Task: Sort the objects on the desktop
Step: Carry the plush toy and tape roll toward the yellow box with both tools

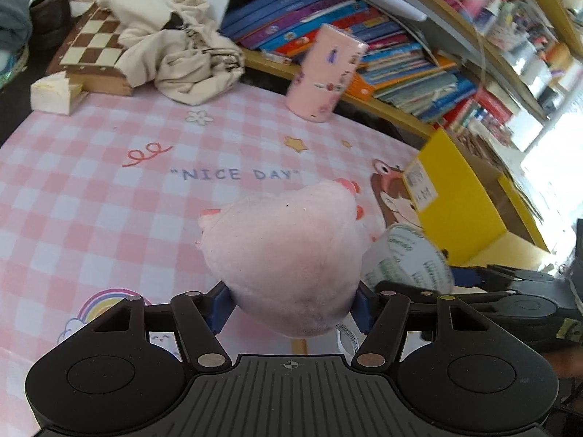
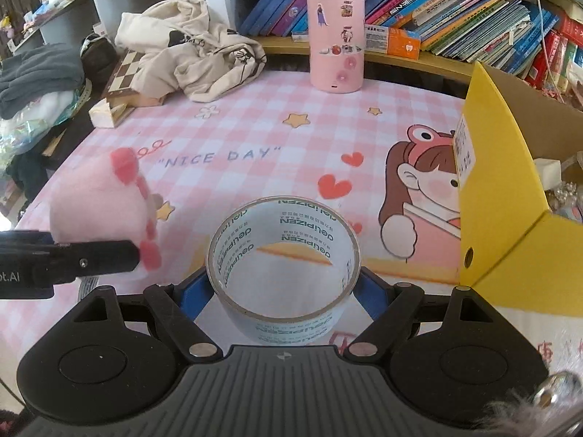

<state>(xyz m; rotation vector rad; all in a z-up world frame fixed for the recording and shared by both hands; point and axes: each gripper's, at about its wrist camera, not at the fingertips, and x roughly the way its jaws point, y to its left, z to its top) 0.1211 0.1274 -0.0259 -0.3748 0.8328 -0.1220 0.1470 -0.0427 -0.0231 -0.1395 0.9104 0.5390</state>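
Left gripper [image 1: 291,307] clamps a pink plush toy [image 1: 288,255] above the checked tablecloth [image 1: 91,200]. Right gripper [image 2: 282,287] grips a tape roll [image 2: 282,255] across its width. Beyond: yellow box [image 2: 499,182], pink canister [image 2: 335,36].

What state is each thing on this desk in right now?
Left hand-held gripper: clamped on the pink plush toy, lifted.
Right hand-held gripper: clamped on the tape roll.
Pink cylinder: standing upright at the back.
Yellow box: open at the top.
Cream cloth: crumpled, partly covering the chessboard.
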